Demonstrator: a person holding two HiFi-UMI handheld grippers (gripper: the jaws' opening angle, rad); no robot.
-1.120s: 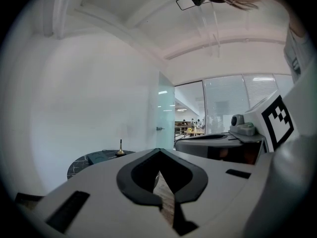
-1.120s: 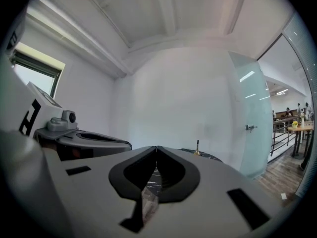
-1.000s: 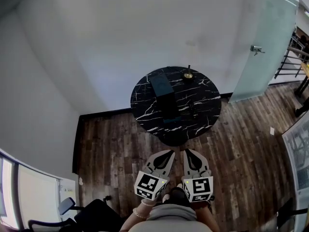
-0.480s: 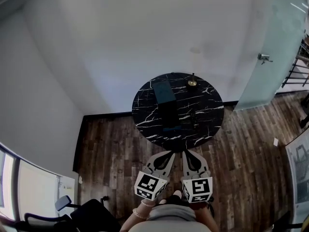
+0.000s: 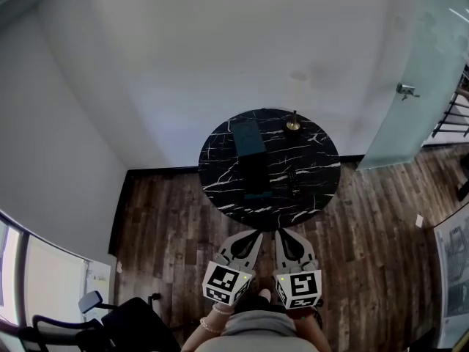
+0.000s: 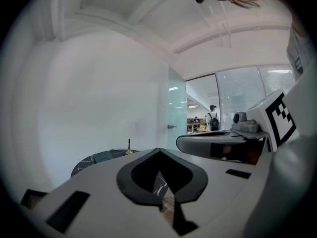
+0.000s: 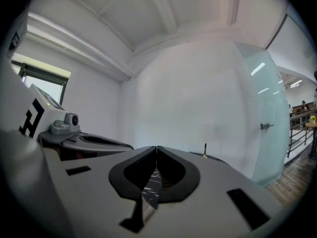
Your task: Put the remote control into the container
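Head camera sits high, pointing steeply down: round marble table (image 5: 308,160) at 12 o'clock, well apart, with the left gripper (image 5: 256,235) and right gripper (image 5: 279,233) side by side at 6 o'clock. Left gripper camera rides low and nearly level, sighting along its own jaws toward the table, its neighbour at 3 o'clock. Right gripper camera mirrors that, neighbour at 9 o'clock. All three share the table, brass stand (image 5: 293,123) and glass door (image 5: 410,64).

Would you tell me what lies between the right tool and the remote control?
In the head view, only a strip of bare wooden floor and the near part of the black marble table lie between the right tool and the remote control.
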